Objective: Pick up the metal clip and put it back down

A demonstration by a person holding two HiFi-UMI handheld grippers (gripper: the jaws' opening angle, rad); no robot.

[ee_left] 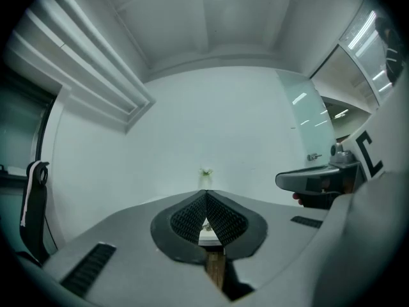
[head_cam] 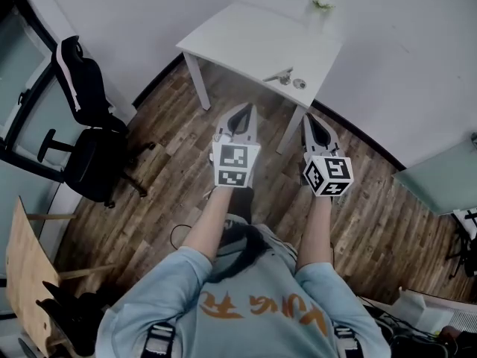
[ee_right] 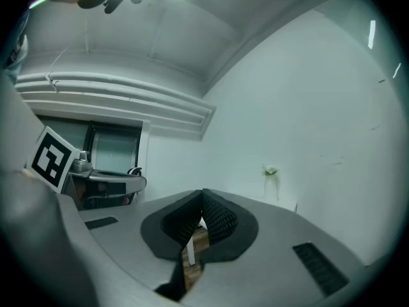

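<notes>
The metal clip [head_cam: 278,75] lies near the front right edge of a small white table [head_cam: 246,39], beside a small round metal object [head_cam: 299,83]. I hold both grippers side by side over the wooden floor, short of the table. My left gripper [head_cam: 244,109] points at the table's front edge, jaws closed tip to tip with nothing between them. My right gripper [head_cam: 311,118] is shut and empty too, just below the table's right leg. In the left gripper view the left gripper [ee_left: 206,194] has its pads meeting; the right gripper [ee_right: 202,192] shows the same in the right gripper view.
A small plant [head_cam: 322,1] sits at the table's far corner against the white wall. A black office chair [head_cam: 86,133] stands at the left, and a wooden board [head_cam: 26,267] leans at the lower left. A glass panel [head_cam: 440,177] is at the right.
</notes>
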